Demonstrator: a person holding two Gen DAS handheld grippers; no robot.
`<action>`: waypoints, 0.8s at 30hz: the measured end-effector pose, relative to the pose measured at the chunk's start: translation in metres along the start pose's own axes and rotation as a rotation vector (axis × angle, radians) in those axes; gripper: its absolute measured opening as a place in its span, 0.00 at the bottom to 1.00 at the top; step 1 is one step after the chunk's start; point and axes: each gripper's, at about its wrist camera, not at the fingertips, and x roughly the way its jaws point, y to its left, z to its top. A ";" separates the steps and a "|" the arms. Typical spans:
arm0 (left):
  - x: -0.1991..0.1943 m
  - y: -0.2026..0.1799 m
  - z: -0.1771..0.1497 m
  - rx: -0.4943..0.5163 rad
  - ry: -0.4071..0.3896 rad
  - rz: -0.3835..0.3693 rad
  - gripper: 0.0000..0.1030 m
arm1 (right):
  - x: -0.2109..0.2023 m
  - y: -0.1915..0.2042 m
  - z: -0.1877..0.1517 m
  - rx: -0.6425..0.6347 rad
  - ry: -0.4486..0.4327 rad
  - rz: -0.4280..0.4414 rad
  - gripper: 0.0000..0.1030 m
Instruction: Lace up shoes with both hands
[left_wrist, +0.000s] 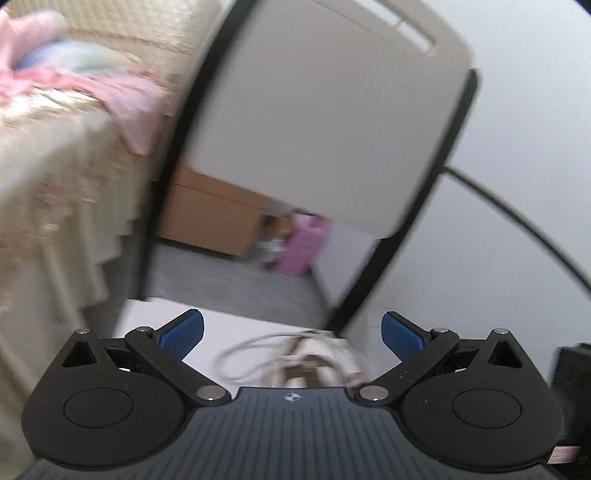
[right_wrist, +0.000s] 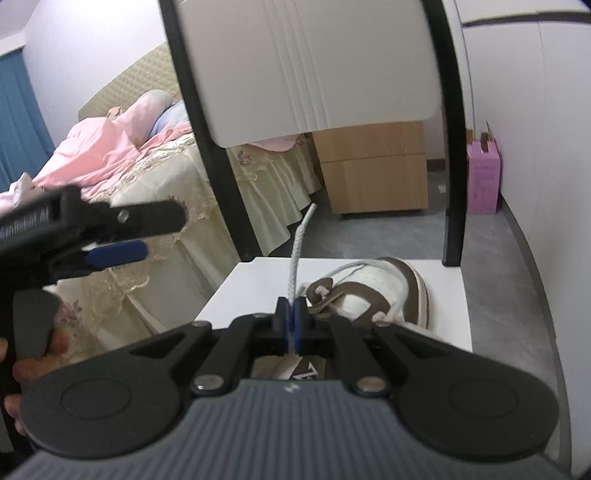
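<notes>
A white and brown shoe (right_wrist: 384, 291) lies on a white stool top (right_wrist: 251, 280). My right gripper (right_wrist: 293, 321) is shut on a white lace (right_wrist: 297, 251), whose free end sticks up above the blue pads. In the blurred left wrist view, the left gripper (left_wrist: 291, 332) hangs open above the shoe (left_wrist: 314, 358), with a loop of lace (left_wrist: 240, 354) below it and nothing between its blue pads (left_wrist: 184, 332). In the right wrist view the left gripper (right_wrist: 122, 236) shows at the left, raised above the stool, with a hand (right_wrist: 22, 373) under it.
A chair back (right_wrist: 306, 66) with black frame posts (right_wrist: 454, 184) rises behind the stool. A bed (right_wrist: 129, 177) with pink bedding stands at the left. A wooden cabinet (right_wrist: 373, 173) and a pink box (right_wrist: 484, 181) sit on the grey floor by the white wall.
</notes>
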 end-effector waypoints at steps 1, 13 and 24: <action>0.003 0.000 0.001 -0.009 0.007 -0.036 0.96 | 0.001 0.001 0.001 -0.008 -0.001 0.002 0.04; 0.052 0.003 -0.007 -0.103 0.124 -0.173 0.13 | 0.006 0.008 0.006 -0.051 -0.009 0.071 0.04; 0.041 0.038 0.003 -0.223 0.000 -0.073 0.04 | -0.004 -0.001 0.010 -0.005 -0.036 0.097 0.18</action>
